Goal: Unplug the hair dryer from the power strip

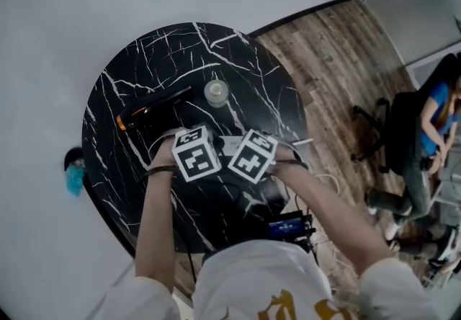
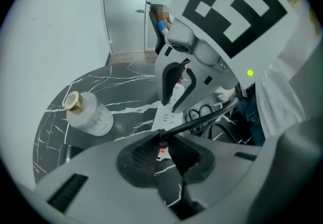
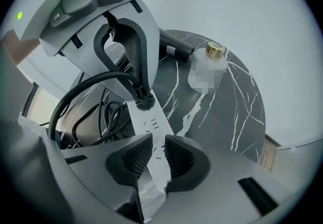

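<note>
Lying at the left of the table [image 1: 238, 59], the dryer [image 1: 151, 108] is black with an orange mark at one end. It sits well apart from both tools. A clear bottle [image 1: 216, 92] with a gold cap stands just to its right.

Next comes the left tool [image 2: 162, 141], pointing steeply down with its pads clamped on the plug [image 3: 145, 101], a small black block seated in the strip [image 3: 151, 126]. The black cord [image 2: 200, 120] arcs away from it to the right.

The strip is a long, flat white bar near the table's middle. The right tool [image 3: 157, 155] stands narrow, its pads pressing the strip's two long edges.

The plug looks hard and stiff, probably held in its socket by friction alone. Its body is the place to grip, since the cord would flex and strain. The strip seems light and would likely lift with the plug unless pinned, so a straight pull away from its face suits best.
</note>
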A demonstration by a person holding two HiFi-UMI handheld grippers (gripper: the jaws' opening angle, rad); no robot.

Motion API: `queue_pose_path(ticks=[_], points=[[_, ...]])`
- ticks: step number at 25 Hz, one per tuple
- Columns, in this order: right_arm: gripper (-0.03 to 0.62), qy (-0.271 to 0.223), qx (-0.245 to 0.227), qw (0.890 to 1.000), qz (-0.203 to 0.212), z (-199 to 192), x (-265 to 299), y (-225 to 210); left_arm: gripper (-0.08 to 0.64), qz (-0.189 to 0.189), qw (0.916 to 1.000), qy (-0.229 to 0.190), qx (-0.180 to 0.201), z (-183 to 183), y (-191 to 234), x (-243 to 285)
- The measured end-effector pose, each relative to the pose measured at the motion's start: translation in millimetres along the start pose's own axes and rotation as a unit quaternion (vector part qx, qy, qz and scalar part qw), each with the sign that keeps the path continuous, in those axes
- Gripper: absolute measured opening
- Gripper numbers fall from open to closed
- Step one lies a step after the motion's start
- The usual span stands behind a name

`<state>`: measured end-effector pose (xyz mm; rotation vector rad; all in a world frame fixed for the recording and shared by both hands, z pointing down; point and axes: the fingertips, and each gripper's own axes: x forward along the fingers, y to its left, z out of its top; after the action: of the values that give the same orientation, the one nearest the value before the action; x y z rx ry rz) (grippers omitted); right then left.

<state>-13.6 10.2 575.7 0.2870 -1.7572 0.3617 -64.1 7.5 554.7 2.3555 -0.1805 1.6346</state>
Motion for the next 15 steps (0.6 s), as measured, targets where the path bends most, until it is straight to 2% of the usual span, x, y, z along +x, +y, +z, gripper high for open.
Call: queue_pose_path(ticks=[6, 9, 12, 15], points=[[0.071, 0.002, -0.005, 1.000, -0.006, -0.5, -0.1, -0.2, 0.051, -0.010, 0.9995, -0.022, -0.020, 1.6, 1.2, -1.1], [0.071, 0.001, 0.000, 1.000, -0.003, 0.3, 0.8, 1.3, 0.051, 0.002, 0.9999, -0.009, -0.006, 0.1, -2.2, -2.0], [0.071, -0.001, 0.000, 1.000, -0.005, -0.9, 1.2, 0.7, 0.051, 0.011, 0.9995, -0.024, -0.019, 1.0, -1.0, -1.8], [0.071, -0.006, 0.001, 1.000, -0.002, 1.3, 1.7, 1.0, 0.050, 0.005, 0.9992, -0.032, -0.022, 1.9, -2.6, -6.8]])
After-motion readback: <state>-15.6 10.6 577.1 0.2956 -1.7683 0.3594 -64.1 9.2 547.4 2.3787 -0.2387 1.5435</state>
